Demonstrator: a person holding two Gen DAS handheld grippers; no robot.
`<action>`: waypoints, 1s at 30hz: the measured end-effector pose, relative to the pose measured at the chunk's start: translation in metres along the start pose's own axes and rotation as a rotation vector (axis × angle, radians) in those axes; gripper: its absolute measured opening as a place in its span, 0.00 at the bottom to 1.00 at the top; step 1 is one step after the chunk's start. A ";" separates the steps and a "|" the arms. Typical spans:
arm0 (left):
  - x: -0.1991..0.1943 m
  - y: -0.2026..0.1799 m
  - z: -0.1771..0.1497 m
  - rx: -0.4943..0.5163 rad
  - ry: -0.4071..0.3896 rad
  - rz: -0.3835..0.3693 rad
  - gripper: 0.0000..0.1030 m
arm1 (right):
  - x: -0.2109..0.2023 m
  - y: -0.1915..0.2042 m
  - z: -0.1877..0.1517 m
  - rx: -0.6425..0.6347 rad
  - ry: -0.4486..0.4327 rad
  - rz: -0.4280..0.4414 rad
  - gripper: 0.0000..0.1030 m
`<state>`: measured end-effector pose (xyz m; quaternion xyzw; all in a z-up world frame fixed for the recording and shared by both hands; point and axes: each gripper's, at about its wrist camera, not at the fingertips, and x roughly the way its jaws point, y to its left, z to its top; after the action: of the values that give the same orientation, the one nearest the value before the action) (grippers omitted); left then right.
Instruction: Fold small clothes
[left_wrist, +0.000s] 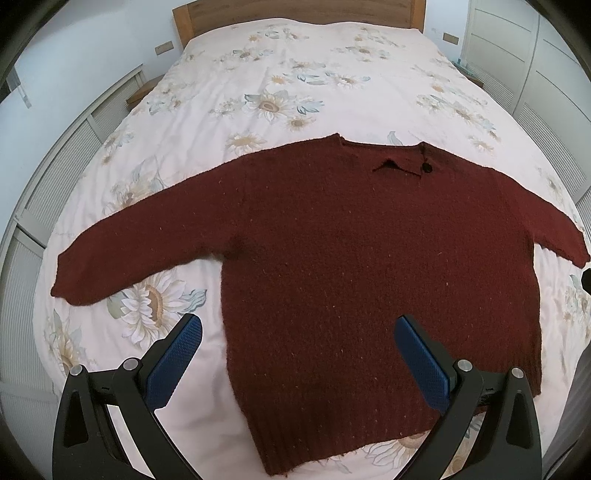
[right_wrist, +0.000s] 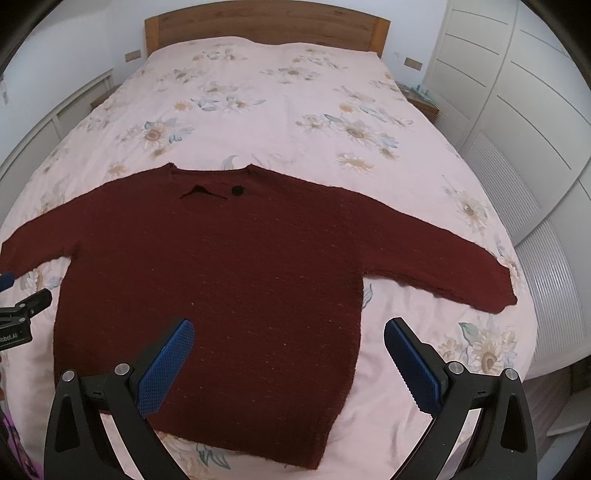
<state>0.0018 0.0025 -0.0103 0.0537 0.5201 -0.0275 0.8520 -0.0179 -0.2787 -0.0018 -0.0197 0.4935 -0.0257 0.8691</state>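
A dark red knitted sweater (left_wrist: 351, 258) (right_wrist: 229, 280) lies flat on the bed, hem toward me, both sleeves spread out sideways. A black button (left_wrist: 427, 168) (right_wrist: 237, 190) sits at its collar. My left gripper (left_wrist: 297, 328) hovers open above the sweater's lower left edge, blue pads wide apart. My right gripper (right_wrist: 288, 330) hovers open above the lower right edge. Neither holds anything. The left gripper's tip (right_wrist: 26, 301) also shows at the left border of the right wrist view.
The bed (left_wrist: 295, 74) (right_wrist: 280, 110) wears a pale pink cover with sunflower print and has a wooden headboard (right_wrist: 266, 27). White wardrobe doors (right_wrist: 517, 110) stand to the right. A slatted white panel (left_wrist: 55, 166) runs along the left side.
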 end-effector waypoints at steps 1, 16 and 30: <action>0.000 0.000 0.000 0.001 -0.001 0.001 0.99 | 0.000 0.000 0.000 -0.001 0.000 0.000 1.00; 0.005 0.002 -0.004 -0.002 0.009 0.008 0.99 | 0.000 -0.003 -0.004 -0.017 0.010 -0.009 1.00; 0.002 -0.002 -0.002 0.020 0.002 0.037 0.99 | 0.000 -0.002 -0.006 -0.036 0.018 -0.016 1.00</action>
<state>0.0002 0.0007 -0.0129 0.0718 0.5197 -0.0168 0.8511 -0.0233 -0.2803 -0.0047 -0.0389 0.5013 -0.0238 0.8641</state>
